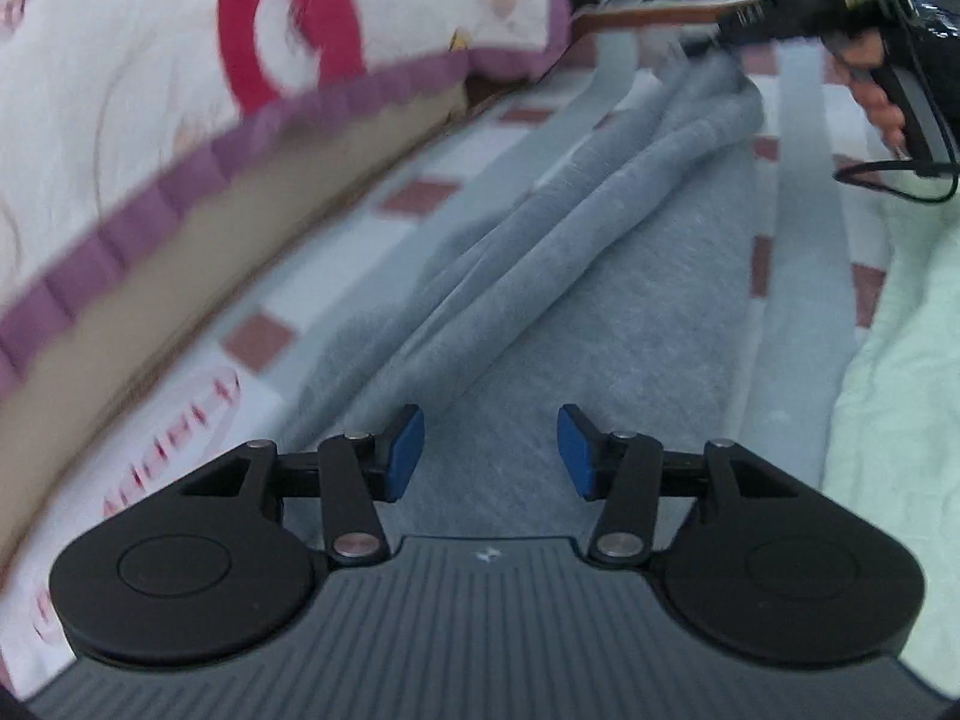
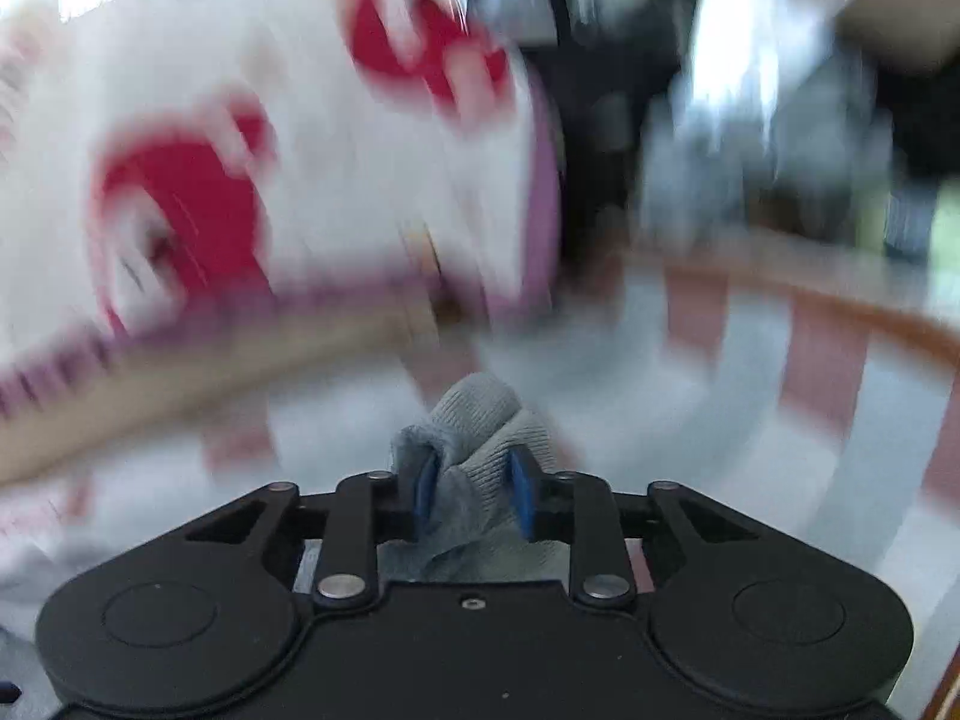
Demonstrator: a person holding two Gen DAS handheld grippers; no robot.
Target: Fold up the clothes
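In the left wrist view, the left gripper [image 1: 491, 450] stands wide, its blue pads [image 1: 405, 453] holding nothing, just above the grey garment [image 1: 540, 276] that lies stretched over a checked sheet [image 1: 420, 198]. The garment's far end rises in bunched folds toward the right gripper [image 1: 714, 30], held in a hand [image 1: 876, 102]. A white quilt [image 1: 150, 60] with red print lies left. In the blurred right wrist view, the right gripper [image 2: 471, 495] is clamped on a bunch of the grey garment [image 2: 480, 420], above the checked sheet [image 2: 750, 396].

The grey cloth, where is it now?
In the left wrist view the grey cloth lies stretched over the checked sheet, right of the pillow; its far end is pinched in the right claw.
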